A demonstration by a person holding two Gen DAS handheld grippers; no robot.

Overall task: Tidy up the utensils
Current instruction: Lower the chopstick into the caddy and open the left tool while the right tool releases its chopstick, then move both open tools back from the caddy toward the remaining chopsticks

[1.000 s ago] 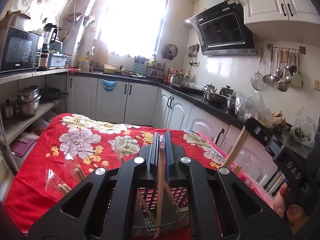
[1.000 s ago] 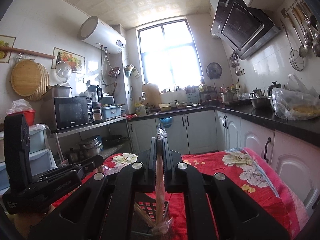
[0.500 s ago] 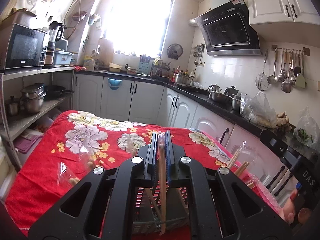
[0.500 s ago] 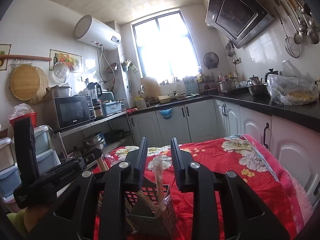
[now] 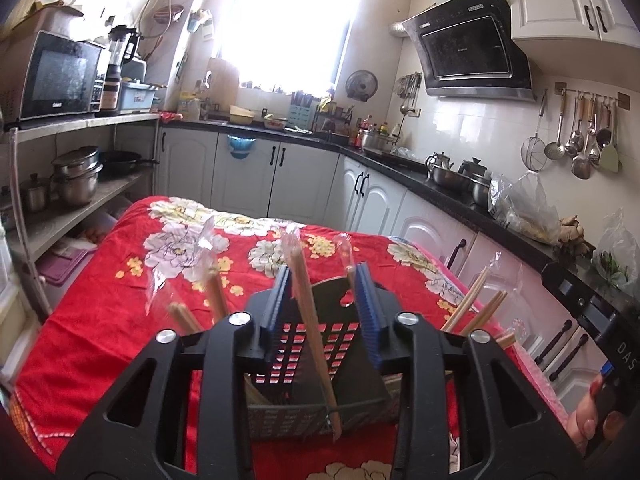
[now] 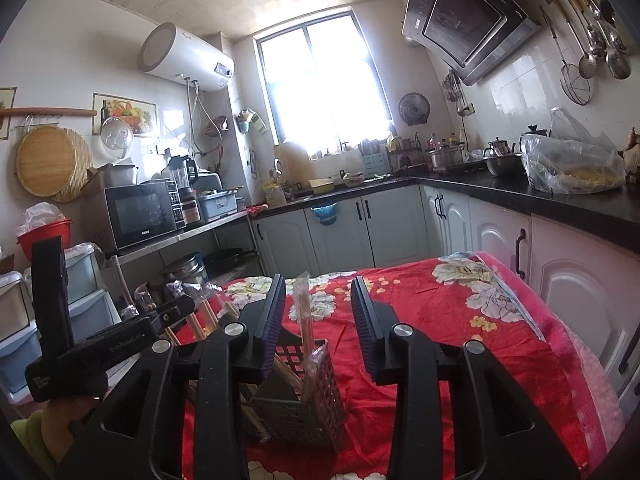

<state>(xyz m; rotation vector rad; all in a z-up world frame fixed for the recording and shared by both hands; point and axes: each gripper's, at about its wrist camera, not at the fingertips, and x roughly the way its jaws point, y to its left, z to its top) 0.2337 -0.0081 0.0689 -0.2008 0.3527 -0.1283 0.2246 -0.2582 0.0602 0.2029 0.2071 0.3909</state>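
A dark slotted utensil basket (image 5: pixel 320 364) stands on the red flowered tablecloth (image 5: pixel 120 300); it also shows in the right wrist view (image 6: pixel 304 396). Plastic-wrapped wooden chopsticks (image 5: pixel 310 320) stand in it, leaning between the fingers of my left gripper (image 5: pixel 325 312), which is open and not touching them. More wrapped chopsticks stick up at the left (image 5: pixel 212 288) and right (image 5: pixel 476 304). My right gripper (image 6: pixel 318 328) is open above the basket, with a wrapped pair of chopsticks (image 6: pixel 304 316) standing free between its fingers. The left gripper's body (image 6: pixel 100 344) is at the left of the right wrist view.
White cabinets under a black counter (image 5: pixel 440 184) run along the right and back. A shelf with a microwave (image 5: pixel 60 76) and pots (image 5: pixel 76 176) stands at the left. Ladles hang on the right wall (image 5: pixel 580 136). A filled plastic bag (image 6: pixel 572 164) sits on the counter.
Both grippers have opened and let go of their wrapped chopsticks, which now stand in the basket. The right one opened first, the left in the last half second.
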